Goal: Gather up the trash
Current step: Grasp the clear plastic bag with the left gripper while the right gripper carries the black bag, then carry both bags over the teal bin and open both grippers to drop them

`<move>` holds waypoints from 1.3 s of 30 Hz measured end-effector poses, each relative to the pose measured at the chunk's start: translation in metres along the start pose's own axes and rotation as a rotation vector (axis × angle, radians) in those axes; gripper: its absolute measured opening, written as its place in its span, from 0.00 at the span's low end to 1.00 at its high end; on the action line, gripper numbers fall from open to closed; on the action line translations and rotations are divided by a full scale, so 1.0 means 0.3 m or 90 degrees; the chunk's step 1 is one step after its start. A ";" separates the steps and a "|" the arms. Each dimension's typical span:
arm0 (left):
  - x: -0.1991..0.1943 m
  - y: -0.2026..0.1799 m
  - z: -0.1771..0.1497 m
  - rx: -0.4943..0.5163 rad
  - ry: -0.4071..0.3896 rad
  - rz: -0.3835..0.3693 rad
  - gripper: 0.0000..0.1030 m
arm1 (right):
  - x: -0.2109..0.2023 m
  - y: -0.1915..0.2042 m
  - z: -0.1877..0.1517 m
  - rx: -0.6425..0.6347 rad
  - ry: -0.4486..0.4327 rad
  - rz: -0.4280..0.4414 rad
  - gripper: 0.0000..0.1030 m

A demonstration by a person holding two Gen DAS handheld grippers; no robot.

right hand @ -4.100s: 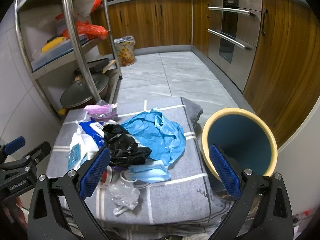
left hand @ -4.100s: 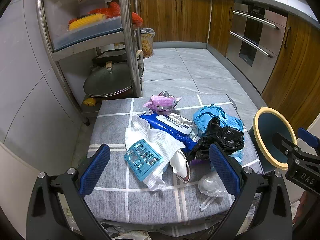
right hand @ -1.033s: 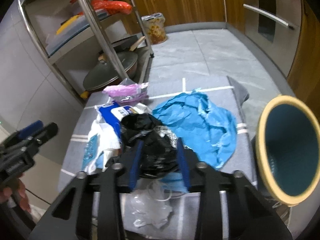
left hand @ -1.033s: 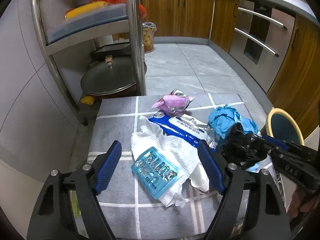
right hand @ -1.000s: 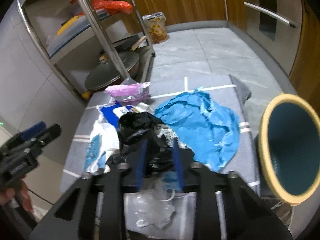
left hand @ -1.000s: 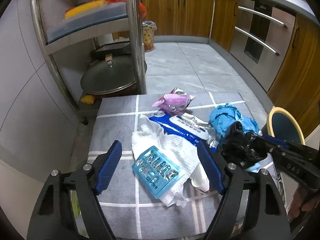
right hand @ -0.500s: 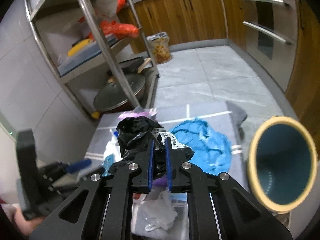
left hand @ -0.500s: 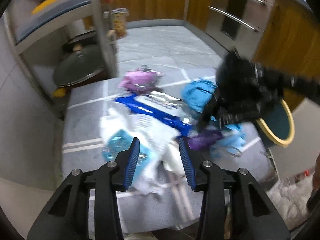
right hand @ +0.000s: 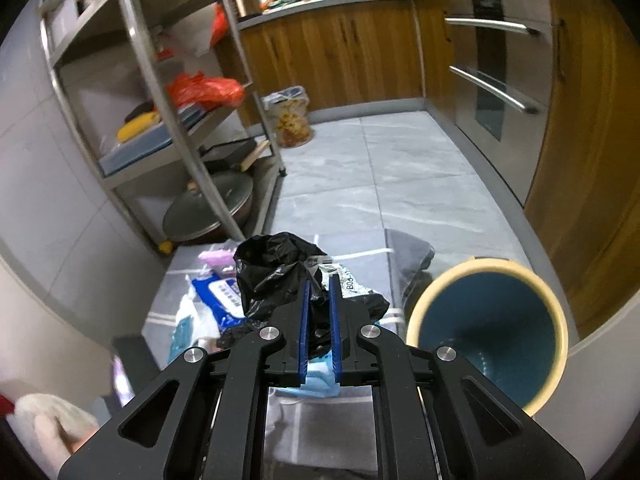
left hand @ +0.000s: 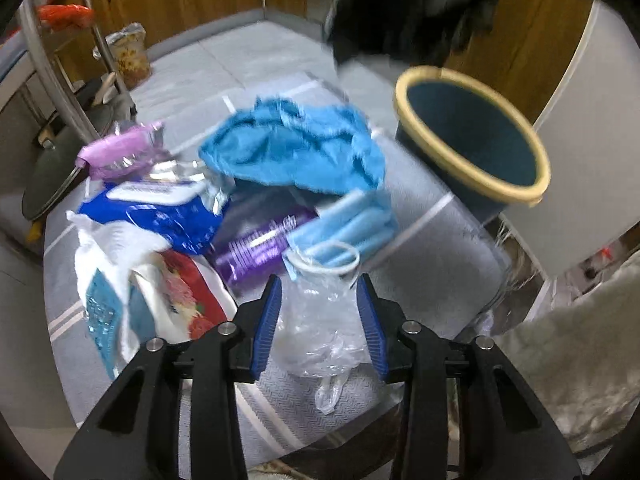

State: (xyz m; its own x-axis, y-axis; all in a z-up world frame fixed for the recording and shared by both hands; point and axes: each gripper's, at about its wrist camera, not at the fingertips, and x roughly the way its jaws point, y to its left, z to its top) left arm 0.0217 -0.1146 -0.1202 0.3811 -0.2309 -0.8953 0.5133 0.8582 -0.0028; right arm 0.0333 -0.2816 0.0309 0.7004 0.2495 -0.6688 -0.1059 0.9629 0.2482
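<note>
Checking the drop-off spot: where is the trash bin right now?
In the right wrist view, the bin stands lower right, beside the grey mat, right of the black bag in the right claw.

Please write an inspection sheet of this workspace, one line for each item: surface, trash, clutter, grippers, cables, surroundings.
Surface: grey mat with white stripes, littered.
Job's things: black plastic bag lifted off the mat; blue paper, face mask, clear plastic bag, purple wrapper, blue wipes pack lying on the mat; teal bin with yellow rim beside the mat.
Clutter: pink packet, white paper towel.
Grippers: right gripper shut on the black bag; left gripper open around the clear bag.
Cables: nothing seen.
Surroundings: steel rack, pot lid, wooden cabinets.
</note>
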 end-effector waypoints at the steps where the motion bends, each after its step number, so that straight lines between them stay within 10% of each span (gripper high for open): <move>1: 0.008 0.000 -0.003 0.000 0.008 0.001 0.32 | 0.001 -0.011 0.003 0.006 -0.004 0.002 0.10; 11: -0.016 -0.012 -0.002 0.003 0.019 -0.002 0.11 | -0.012 -0.082 0.030 0.052 -0.026 0.004 0.10; 19: -0.233 -0.049 0.019 0.018 -0.069 0.006 0.10 | -0.078 -0.138 0.049 0.069 -0.069 -0.030 0.10; 26: -0.392 -0.111 0.158 0.029 -0.188 -0.008 0.10 | -0.155 -0.265 0.068 0.084 -0.106 -0.088 0.10; 39: -0.269 -0.331 0.481 0.100 -0.245 -0.075 0.10 | -0.142 -0.576 0.077 0.146 -0.097 -0.198 0.10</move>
State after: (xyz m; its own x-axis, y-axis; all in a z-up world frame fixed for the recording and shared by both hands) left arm 0.0510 -0.2474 0.0167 0.5561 -0.5030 -0.6617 0.6703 0.7421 -0.0008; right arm 0.0381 -0.4610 0.0325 0.7726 -0.0843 -0.6293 0.2746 0.9380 0.2116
